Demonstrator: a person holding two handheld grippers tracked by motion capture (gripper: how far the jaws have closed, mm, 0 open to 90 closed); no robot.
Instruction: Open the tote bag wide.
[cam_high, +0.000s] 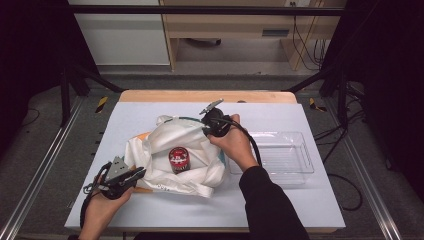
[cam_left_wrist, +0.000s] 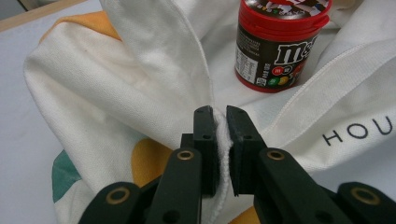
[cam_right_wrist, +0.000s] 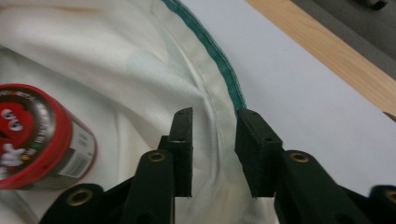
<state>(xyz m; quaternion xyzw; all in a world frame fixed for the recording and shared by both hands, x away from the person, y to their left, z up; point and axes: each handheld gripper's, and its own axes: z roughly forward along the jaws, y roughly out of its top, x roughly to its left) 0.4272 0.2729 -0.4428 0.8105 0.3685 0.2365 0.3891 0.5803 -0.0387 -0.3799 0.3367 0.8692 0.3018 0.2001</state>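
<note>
The cloth bag (cam_high: 175, 145) lies crumpled in the middle of the counter (cam_high: 280, 200), with a red candy jar (cam_high: 178, 159) standing on it; the left tongs (cam_left_wrist: 222, 128) are clamped on a fold of its near edge; the right tongs (cam_right_wrist: 212, 135) stand apart around its green-trimmed far rim; a clear tray (cam_high: 295, 172) sits just right of the bag.

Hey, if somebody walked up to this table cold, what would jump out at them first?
Probably the red candy jar, standing upright on the rumpled white cloth bag in the middle of the table. Next, the two grippers at the bag's edges: the left gripper is clamped on a fold of its near side, while the right gripper straddles the far, green-trimmed hem with its jaws apart. A clear plastic tray sits to the right.
</note>
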